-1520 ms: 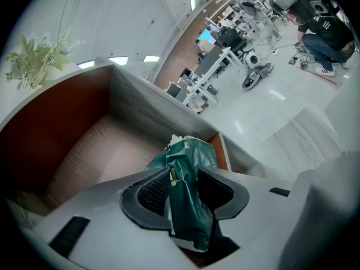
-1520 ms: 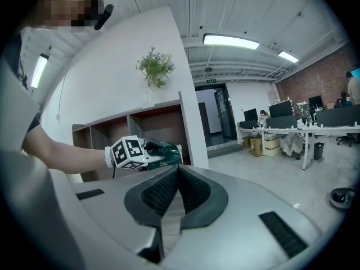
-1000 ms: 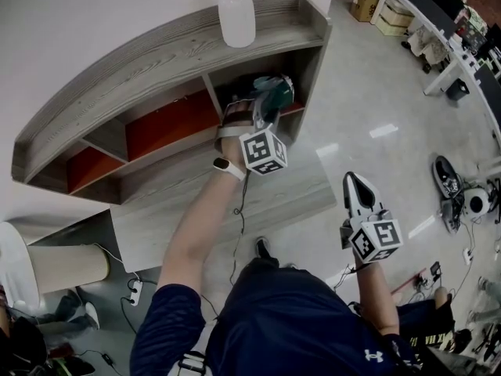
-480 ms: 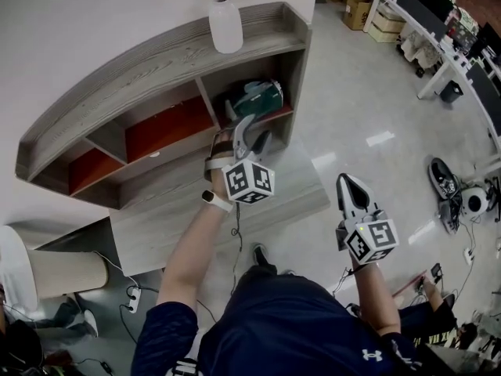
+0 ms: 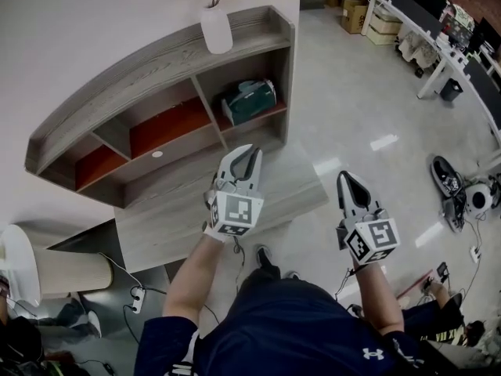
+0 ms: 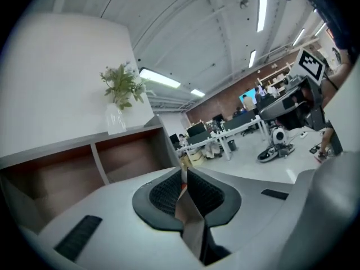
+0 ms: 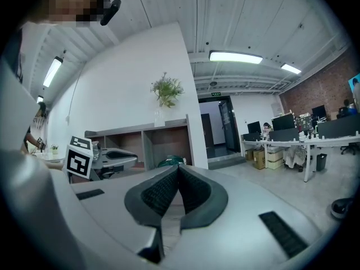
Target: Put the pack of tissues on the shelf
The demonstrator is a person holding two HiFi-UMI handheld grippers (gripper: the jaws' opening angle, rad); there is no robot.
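The green pack of tissues lies in the right-hand compartment of the wooden shelf, and shows past the right jaws as the green pack. My left gripper hovers over the low wooden platform, well short of the shelf. Its jaws have just been closing and are now shut with nothing between them, as the left gripper view shows. My right gripper hangs to the right over the floor, shut and empty. The left gripper also appears in the right gripper view.
A white vase with a plant stands on top of the shelf. A low wooden platform runs in front of the shelf. Office desks line the far right, with shoes and cables on the floor. A pale cylinder lies at the left.
The left gripper has drawn back from the shelf compartment toward the person and its open jaws have shut. The tissue pack stays on the shelf. The right gripper has barely shifted.
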